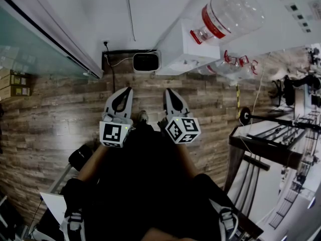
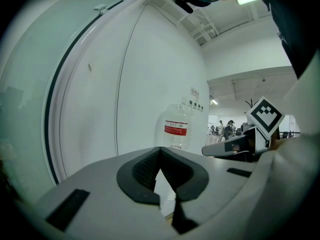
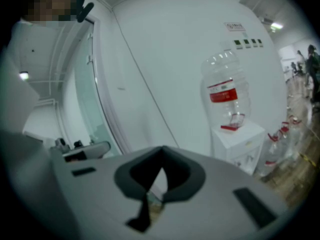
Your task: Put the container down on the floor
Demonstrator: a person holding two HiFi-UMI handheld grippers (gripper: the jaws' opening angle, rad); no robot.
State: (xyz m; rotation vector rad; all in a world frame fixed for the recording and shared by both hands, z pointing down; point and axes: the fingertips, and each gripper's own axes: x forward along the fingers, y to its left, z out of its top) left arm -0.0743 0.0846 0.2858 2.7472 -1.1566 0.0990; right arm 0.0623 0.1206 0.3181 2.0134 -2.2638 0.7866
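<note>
Items, left to right:

- Glass partition (image 1: 30, 44): runs along the far left, meeting the white wall.
- Brown boxes (image 1: 12, 84): stacked at the left edge, by the glass.
- Wood floor (image 1: 60, 114): plank pattern, fills the middle ground.
- Left gripper (image 1: 128, 89): jaws brought together, nothing between them, held over the floor.
- Black cable (image 1: 111, 67): drops from a wall socket to the floor.
- Small white-and-black appliance (image 1: 146, 62): on the floor against the wall, straight ahead of both grippers.
- Right gripper (image 1: 168, 90): jaws closed, empty, just beside the left one.
- White dispenser (image 1: 185, 49): stands against the wall, right of the appliance.
- Water bottle (image 1: 233, 9): the container, clear with a red label, seated neck-down on top of the dispenser, off the floor and well apart from both grippers.
- Spare bottles (image 1: 235, 64): clear with red handles, on the floor just right of the dispenser.
- Black-framed rack (image 1: 261, 144): at the right side.
</note>
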